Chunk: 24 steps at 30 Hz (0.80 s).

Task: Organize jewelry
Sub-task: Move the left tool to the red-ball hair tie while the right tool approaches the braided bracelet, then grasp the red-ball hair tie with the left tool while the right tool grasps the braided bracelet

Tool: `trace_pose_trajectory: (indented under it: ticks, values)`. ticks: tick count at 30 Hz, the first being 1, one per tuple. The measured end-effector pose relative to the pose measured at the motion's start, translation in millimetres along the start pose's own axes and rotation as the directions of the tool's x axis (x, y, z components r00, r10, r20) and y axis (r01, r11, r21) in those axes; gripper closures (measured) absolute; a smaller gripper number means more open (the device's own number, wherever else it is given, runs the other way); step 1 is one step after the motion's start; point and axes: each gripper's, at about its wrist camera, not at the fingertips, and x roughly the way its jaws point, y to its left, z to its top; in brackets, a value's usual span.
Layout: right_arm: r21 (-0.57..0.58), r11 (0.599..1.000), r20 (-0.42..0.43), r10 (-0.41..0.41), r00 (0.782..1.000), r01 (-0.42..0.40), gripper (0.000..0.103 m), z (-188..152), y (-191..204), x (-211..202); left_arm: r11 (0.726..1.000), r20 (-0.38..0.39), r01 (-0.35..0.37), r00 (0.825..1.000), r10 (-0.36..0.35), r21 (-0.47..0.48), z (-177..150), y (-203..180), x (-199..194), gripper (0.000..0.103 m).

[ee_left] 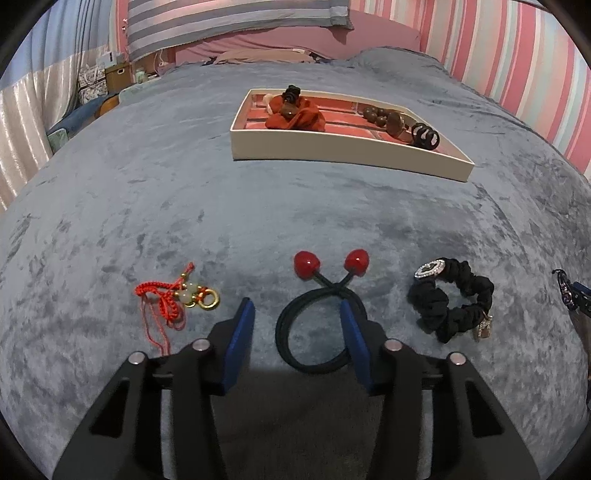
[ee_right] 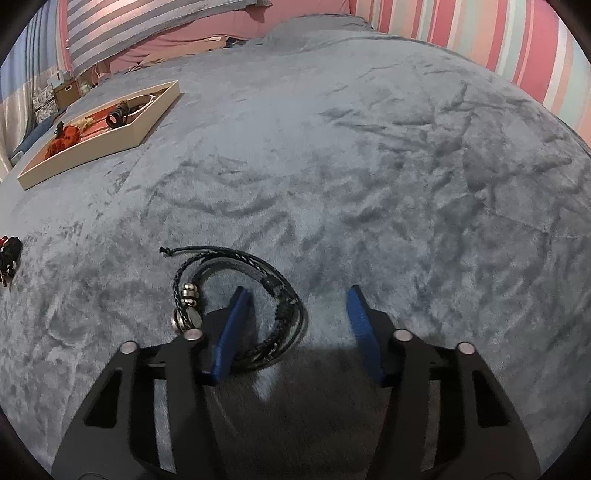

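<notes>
On the blue-grey blanket in the left wrist view lie a red cord charm with gold rings, a black hair tie with two red hearts and a black scrunchie with a rhinestone charm. My left gripper is open, its jaws straddling the left part of the hair tie's loop. In the right wrist view a black braided bracelet with silver beads lies on the blanket. My right gripper is open, its left finger over the bracelet's loop. A white tray with a red lining holds a red scrunchie, brown beads and a black piece.
The tray also shows far left in the right wrist view. A striped pillow and pink bedding lie at the bed's head. A striped wall runs on the right. Boxes stand beside the bed at the left.
</notes>
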Motion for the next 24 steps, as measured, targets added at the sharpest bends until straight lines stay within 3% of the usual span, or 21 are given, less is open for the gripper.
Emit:
trace_pose_trajectory:
  ticks: [4, 7, 14, 24]
  values:
    - [-0.045, 0.999, 0.002, 0.006, 1.000, -0.006, 0.075, 2, 10, 1, 1.000, 0.002, 0.005, 1.000, -0.005, 0.013, 0, -4, 0, 0.065]
    - [-0.061, 0.998, 0.004, 0.007, 1.000, -0.007, 0.082, 2, 14, 1, 1.000, 0.002, 0.010, 1.000, -0.011, 0.019, 0, -5, 1, 0.070]
    - [-0.055, 0.998, 0.000, 0.029, 1.000, -0.029, 0.087, 3, 13, 2, 1.000, 0.008, 0.023, 1.000, -0.023, 0.018, -1, -5, 1, 0.092]
    - [-0.060, 0.998, 0.028, 0.020, 0.999, -0.018, 0.089, 4, 16, -4, 0.998, 0.045, 0.015, 0.999, -0.018, 0.054, -4, -12, -8, 0.099]
